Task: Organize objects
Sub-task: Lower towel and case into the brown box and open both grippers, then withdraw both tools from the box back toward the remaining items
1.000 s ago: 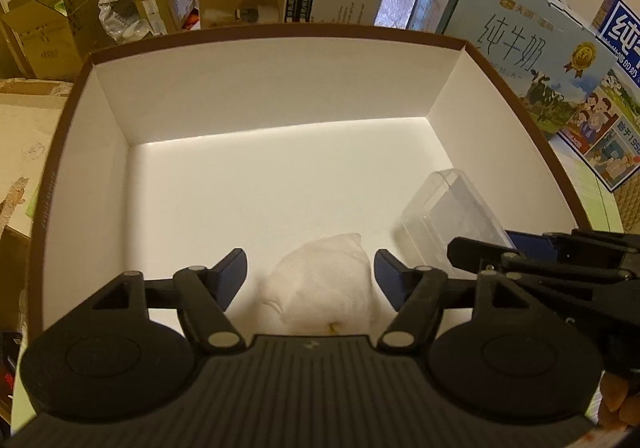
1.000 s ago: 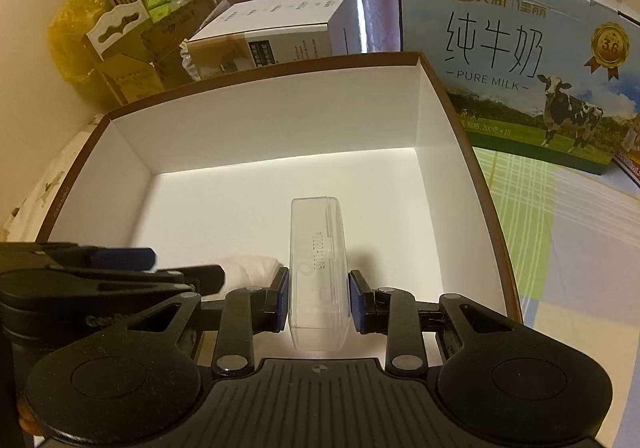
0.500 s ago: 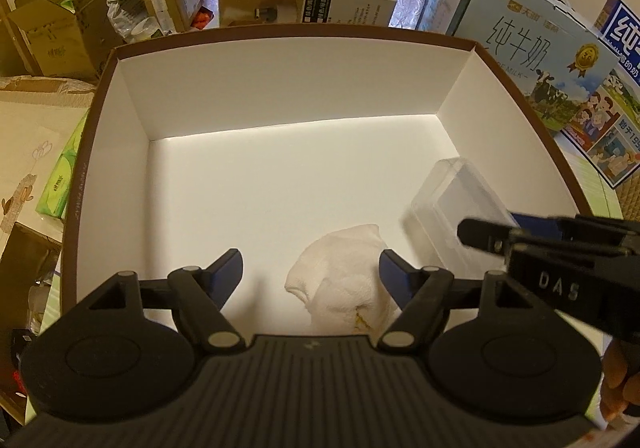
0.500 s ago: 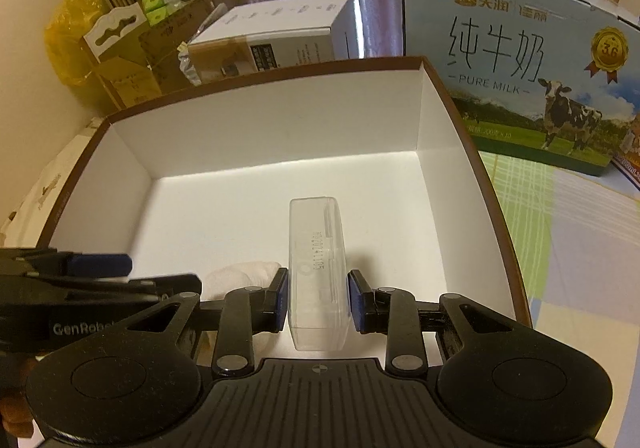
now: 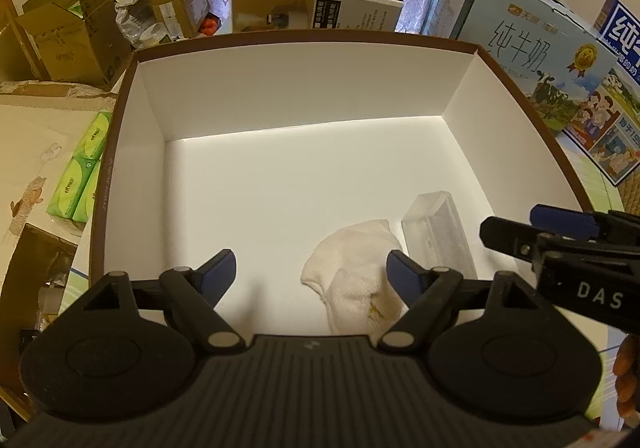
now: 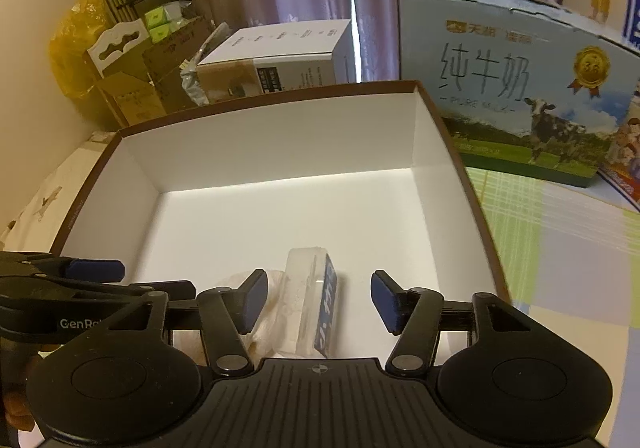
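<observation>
Right wrist: right hand-held gripper (image 6: 319, 298) just released clear case (image 6: 308, 304) beside cloth (image 6: 276, 312).

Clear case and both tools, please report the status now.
Right tool open, jaws just opened, clear case released. Left tool open, holding nothing. Case lies in the white box beside the cloth. Nothing in the way.

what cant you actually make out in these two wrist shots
- Near part of the cloth: both views, behind the gripper bodies.
- Clear plastic case: right wrist view, blurred blue label, print unreadable.
- Box near wall: both views, hidden by the grippers.
</observation>
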Motion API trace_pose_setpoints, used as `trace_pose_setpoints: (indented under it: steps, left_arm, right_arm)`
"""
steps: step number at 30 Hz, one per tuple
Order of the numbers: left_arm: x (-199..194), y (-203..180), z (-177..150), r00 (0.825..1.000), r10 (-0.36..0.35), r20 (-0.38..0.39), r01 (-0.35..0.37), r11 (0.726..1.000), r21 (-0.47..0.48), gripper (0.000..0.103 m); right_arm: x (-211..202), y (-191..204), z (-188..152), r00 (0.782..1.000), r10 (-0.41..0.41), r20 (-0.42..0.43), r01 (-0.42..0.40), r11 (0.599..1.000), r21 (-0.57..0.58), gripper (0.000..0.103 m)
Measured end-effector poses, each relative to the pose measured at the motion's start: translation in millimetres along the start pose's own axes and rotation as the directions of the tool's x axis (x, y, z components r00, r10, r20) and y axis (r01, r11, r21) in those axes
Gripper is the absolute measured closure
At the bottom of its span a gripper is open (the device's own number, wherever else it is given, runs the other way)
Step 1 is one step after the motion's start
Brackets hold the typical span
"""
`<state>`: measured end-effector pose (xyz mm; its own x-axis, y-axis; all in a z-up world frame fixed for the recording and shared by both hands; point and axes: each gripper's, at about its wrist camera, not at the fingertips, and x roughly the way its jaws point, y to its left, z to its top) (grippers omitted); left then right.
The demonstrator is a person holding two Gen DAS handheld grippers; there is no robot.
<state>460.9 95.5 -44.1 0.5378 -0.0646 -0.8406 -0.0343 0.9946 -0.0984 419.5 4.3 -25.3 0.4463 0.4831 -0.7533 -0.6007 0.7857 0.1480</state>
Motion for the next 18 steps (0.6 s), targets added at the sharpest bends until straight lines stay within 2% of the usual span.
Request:
trace_pose_setpoints:
  steps: [11,18]
  left_arm:
    - [-39,-2,-15,0.999,-0.012,0.033,0.012,1.000,-0.004,0.023]
    - [-73,-1,-41,0.999,-0.021,0.049,0.021,1.000,-0.011,0.023]
  right_arm:
    - [-46,1,-9,0.998,-0.014,0.057,0.011,0.999,0.052,0.047]
    - [-85,4,-26,0.995,-0.020,0.099,0.014,0.998,0.058,0.047]
